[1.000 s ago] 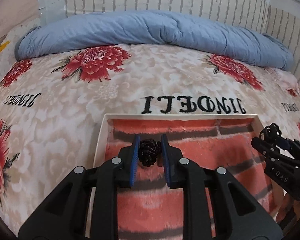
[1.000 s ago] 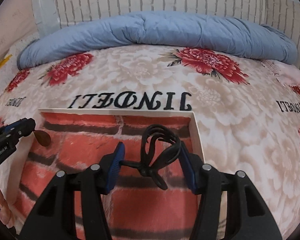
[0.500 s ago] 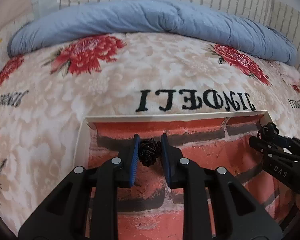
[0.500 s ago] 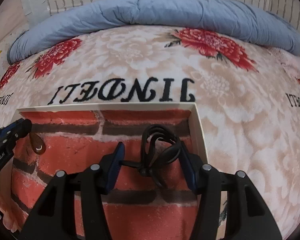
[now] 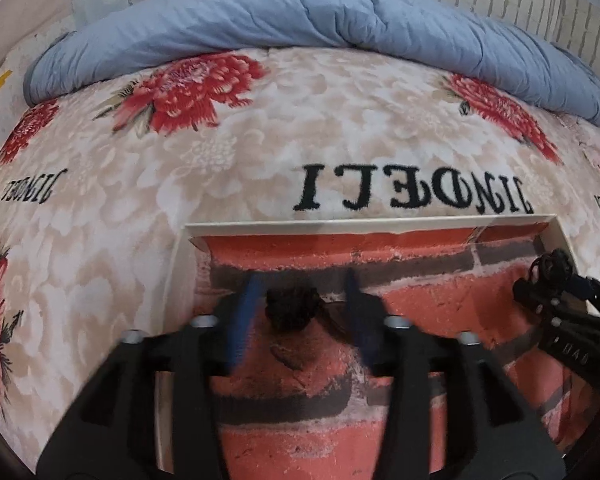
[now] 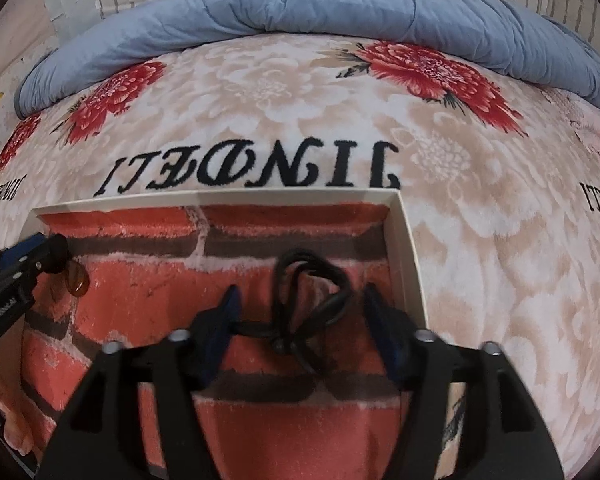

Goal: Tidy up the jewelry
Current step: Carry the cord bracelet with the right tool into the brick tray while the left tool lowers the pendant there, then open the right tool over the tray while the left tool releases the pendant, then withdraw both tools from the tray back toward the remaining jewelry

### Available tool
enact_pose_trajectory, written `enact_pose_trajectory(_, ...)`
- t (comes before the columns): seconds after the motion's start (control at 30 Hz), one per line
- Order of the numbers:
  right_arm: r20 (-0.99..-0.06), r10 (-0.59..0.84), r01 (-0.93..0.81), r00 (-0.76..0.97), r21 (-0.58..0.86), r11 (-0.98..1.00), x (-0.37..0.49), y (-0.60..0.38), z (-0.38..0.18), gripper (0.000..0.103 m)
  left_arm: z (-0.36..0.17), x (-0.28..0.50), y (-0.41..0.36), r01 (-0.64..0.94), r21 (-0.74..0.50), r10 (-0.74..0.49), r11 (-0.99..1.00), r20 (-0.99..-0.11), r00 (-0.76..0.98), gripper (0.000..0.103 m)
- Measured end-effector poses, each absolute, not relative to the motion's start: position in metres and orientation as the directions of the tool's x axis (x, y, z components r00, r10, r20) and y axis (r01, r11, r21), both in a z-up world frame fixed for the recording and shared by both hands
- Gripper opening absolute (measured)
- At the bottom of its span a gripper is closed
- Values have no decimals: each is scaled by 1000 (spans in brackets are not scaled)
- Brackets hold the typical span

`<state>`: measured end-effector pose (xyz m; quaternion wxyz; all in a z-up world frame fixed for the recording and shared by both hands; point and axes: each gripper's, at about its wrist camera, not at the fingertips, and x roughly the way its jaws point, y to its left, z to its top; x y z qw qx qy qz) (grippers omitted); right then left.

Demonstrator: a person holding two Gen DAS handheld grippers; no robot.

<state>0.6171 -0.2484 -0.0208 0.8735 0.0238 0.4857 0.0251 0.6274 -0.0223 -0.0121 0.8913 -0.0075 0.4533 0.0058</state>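
A shallow white box (image 5: 380, 225) with a red brick-print floor lies on the bed; its right wall shows in the right wrist view (image 6: 410, 264). My left gripper (image 5: 298, 300) is open, and a dark knotted bead piece (image 5: 290, 306) lies on the box floor between its fingers. My right gripper (image 6: 300, 312) is open around a black cord loop (image 6: 308, 304) that rests on the box floor near the right wall. The left gripper's tip (image 6: 40, 256) shows in the right wrist view beside an amber pendant (image 6: 77, 280).
The box sits on a floral blanket (image 5: 260, 128) with black lettering. A blue quilt (image 5: 300, 20) is bunched along the far edge, against a brick-pattern wall. The right gripper (image 5: 560, 292) shows at the right edge of the left wrist view.
My left gripper has opened and let go of the dark bead piece, which now lies on the box floor. My right gripper has widened, and the cord now rests on the box floor.
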Motion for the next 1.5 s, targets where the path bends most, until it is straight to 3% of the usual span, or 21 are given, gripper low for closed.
enact_pose_trajectory(0.2,-805,120,-45,580,116,992,588,-258,5,77,27,597,-16,13,-44,-42,999,-760,649,89)
enact_pose_trajectory(0.3,-774,111,-46,624,106,993,566,-261,23,84,48,570,-6,26,-65,-66,998,-728,683,97)
enact_pose_trajectory(0.37,-748,105,-45,655,100,994,542,-262,35,90,60,552,1,36,-69,-75,997,-714,696,98)
enact_pose_trajectory(0.73,-672,41,-33,739,26,999,435,-269,68,91,93,440,43,44,-32,-54,999,-643,764,98)
enact_pose_trajectory(0.83,-656,55,-14,753,68,998,409,-275,74,99,95,418,51,39,-33,-51,999,-635,771,98)
enact_pose_trajectory(1.03,-644,36,10,764,68,998,379,-278,75,99,95,375,68,49,-65,-79,997,-610,788,98)
enact_pose_trajectory(1.5,-608,94,-16,788,132,991,312,-302,78,99,82,300,79,40,34,-11,999,-604,797,98)
